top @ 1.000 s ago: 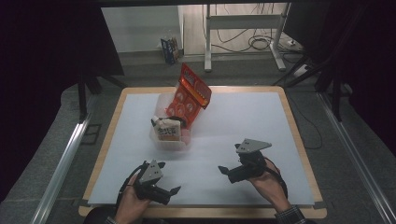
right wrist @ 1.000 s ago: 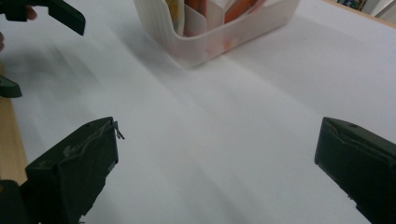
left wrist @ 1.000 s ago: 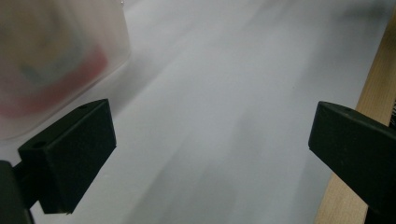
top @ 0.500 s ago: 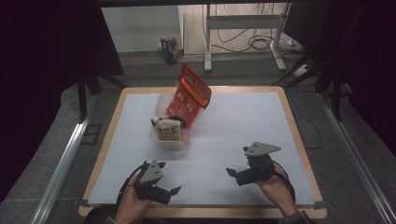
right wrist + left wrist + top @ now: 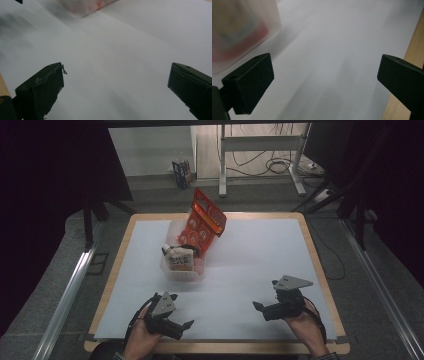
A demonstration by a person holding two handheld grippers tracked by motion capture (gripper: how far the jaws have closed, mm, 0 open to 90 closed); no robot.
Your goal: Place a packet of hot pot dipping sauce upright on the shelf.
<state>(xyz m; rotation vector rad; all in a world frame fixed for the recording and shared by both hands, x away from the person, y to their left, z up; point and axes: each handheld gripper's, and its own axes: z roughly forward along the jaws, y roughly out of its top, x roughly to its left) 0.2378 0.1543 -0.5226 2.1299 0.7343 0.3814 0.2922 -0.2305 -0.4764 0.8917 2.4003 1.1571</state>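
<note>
On the counter (image 5: 260, 265), which has a white sheet over a wooden top, a clear plastic tub (image 5: 183, 270) stands left of the middle. A red flat packet (image 5: 206, 217) printed with round pictures leans upright out of its far end, tilted toward the right, and a small carton (image 5: 180, 258) with a white and brown label stands in the near part of the tub. There is dark print on the carton's label and a pale strip along the packet's top edge, but the writing on both is too small to read, and no brand can be made out.

The left claw (image 5: 187, 326) is held low at the near left edge of the counter, its jaws pointing right and spread wide with nothing between them. In the left gripper view the two black jaws stand far apart over bare white sheet, with the tub's frosted wall (image 5: 242, 30) at the upper left (blurred red and pale shapes showing through it) and the counter's wooden edge (image 5: 412, 50) at the right.

The right claw (image 5: 257, 306) sits at the near right, well apart from the tub, jaws pointing left and likewise spread wide and empty. The right gripper view looks across the white sheet toward the tub's near corner (image 5: 85, 6), blurred at the top edge.
</note>
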